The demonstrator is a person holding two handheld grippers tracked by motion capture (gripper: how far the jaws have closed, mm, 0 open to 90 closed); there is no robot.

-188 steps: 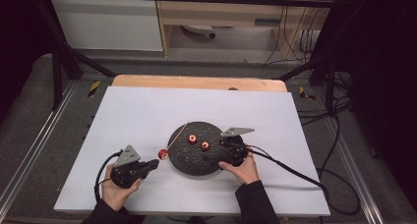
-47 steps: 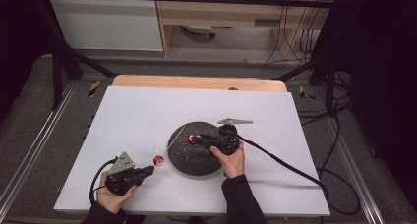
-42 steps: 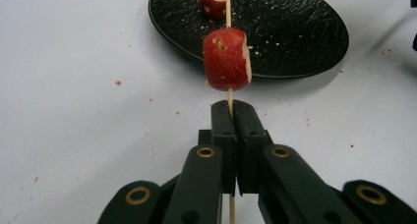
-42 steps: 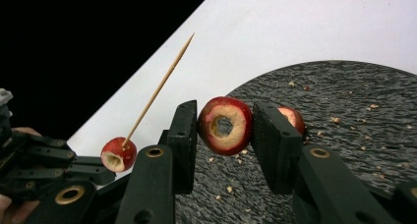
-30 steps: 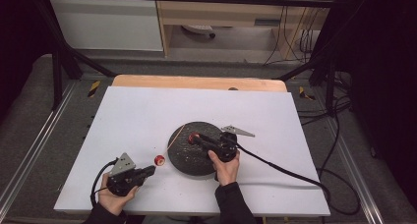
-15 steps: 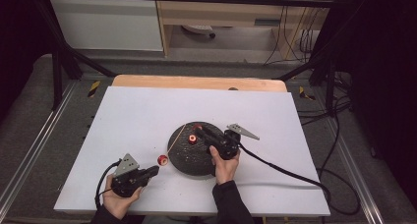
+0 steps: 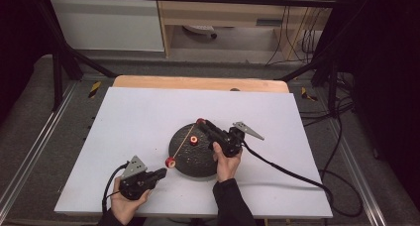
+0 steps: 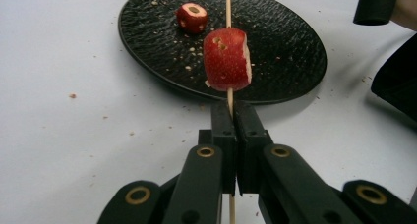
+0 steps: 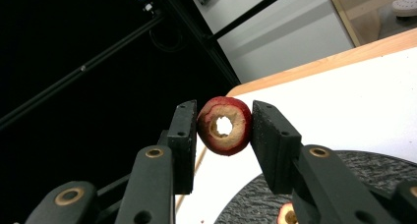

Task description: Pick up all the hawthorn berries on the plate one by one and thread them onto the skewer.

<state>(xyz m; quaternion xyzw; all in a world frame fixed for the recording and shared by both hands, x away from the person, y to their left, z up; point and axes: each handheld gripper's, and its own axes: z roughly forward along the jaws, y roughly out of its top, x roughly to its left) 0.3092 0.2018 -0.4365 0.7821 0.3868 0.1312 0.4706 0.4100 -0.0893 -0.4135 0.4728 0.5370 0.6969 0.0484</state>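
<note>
While the left gripper (image 8: 230,117) pinches a thin wooden skewer (image 8: 228,5) between jaws pressed flat together, the right gripper (image 9: 223,123) clamps a cored red fruit slice (image 9: 224,125) by its skin, the hole through its middle facing the camera. One red fruit chunk (image 8: 227,60) is threaded on the skewer just past the left jaws, hanging over the near rim of the black plate (image 8: 295,47). A second loose piece (image 8: 192,17) lies on the plate's textured surface among crumbs. That makes three fruit pieces, one skewer, one plate and two grippers. No writing or brand can be read anywhere.

From the high view, the left gripper (image 7: 161,173) sits low at the plate's left, near the front edge of the white table (image 7: 138,117), and the skewer (image 7: 184,142) slants up across the plate (image 7: 198,164). The right gripper (image 7: 203,124) is raised over the plate's far rim. The white surface lies bare behind and to both sides, with wide room toward the wooden far edge.
</note>
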